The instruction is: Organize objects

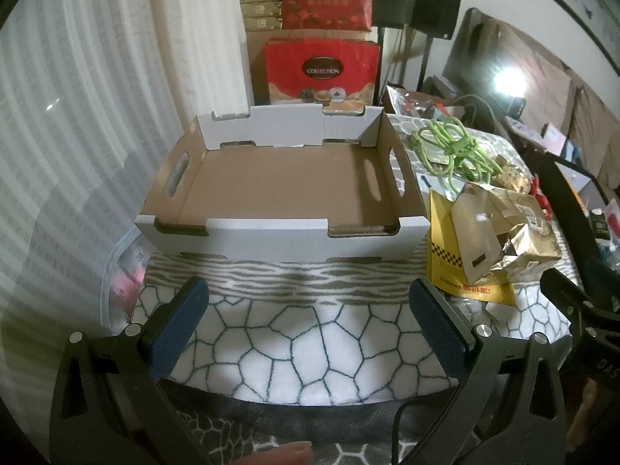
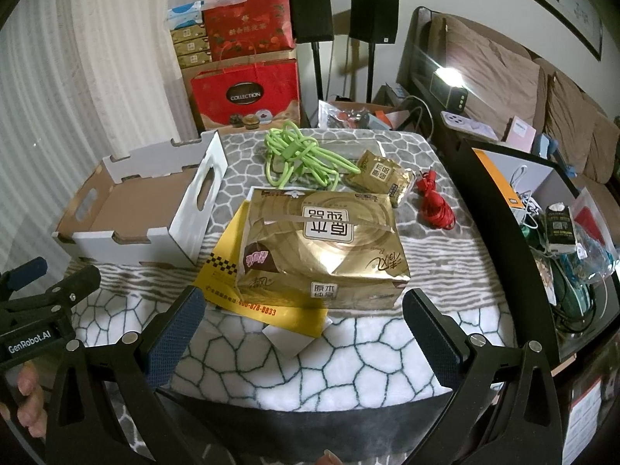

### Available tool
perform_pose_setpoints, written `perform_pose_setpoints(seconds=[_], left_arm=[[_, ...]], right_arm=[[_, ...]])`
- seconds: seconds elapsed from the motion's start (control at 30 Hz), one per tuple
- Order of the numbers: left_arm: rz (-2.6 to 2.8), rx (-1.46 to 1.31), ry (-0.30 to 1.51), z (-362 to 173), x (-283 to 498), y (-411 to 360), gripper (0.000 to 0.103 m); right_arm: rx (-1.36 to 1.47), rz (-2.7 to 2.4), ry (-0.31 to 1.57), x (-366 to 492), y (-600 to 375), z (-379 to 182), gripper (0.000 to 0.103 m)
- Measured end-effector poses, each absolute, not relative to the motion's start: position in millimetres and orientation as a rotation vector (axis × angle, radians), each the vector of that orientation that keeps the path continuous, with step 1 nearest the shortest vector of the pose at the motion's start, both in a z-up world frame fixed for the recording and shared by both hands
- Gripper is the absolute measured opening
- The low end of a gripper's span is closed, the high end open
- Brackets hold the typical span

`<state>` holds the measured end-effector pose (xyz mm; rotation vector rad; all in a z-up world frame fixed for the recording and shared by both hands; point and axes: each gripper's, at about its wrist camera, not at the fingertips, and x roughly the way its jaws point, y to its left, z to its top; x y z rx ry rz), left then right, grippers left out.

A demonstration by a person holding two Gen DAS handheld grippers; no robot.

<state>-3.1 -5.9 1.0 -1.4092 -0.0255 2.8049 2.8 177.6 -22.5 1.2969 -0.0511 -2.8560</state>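
Nothing is sorted yet: the shallow white-and-brown cardboard tray (image 1: 279, 178) sits empty, while the gold tissue pack (image 2: 321, 244) at twelve o'clock awaits; left tool (image 1: 308, 329) and right tool (image 2: 304, 333) both gape apart, holding nothing.

- Open patterned cloth (image 1: 310, 348) lies bare ahead of the left gripper (image 1: 308, 323).
- Cardboard tray (image 1: 271, 232) walls it off beyond.
- Gold tissue pack (image 2: 321, 244) blocks the right gripper (image 2: 304, 329).
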Motion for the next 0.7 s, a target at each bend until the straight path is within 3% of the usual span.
perform_pose_setpoints(seconds=[0.7], left_arm=[[2.810,-1.405,-0.021,2.9,-5.7,-7.0,0.103]], right_arm=[[1.293,-2.855,-0.053,3.4,176.8,-22.2,0.103]])
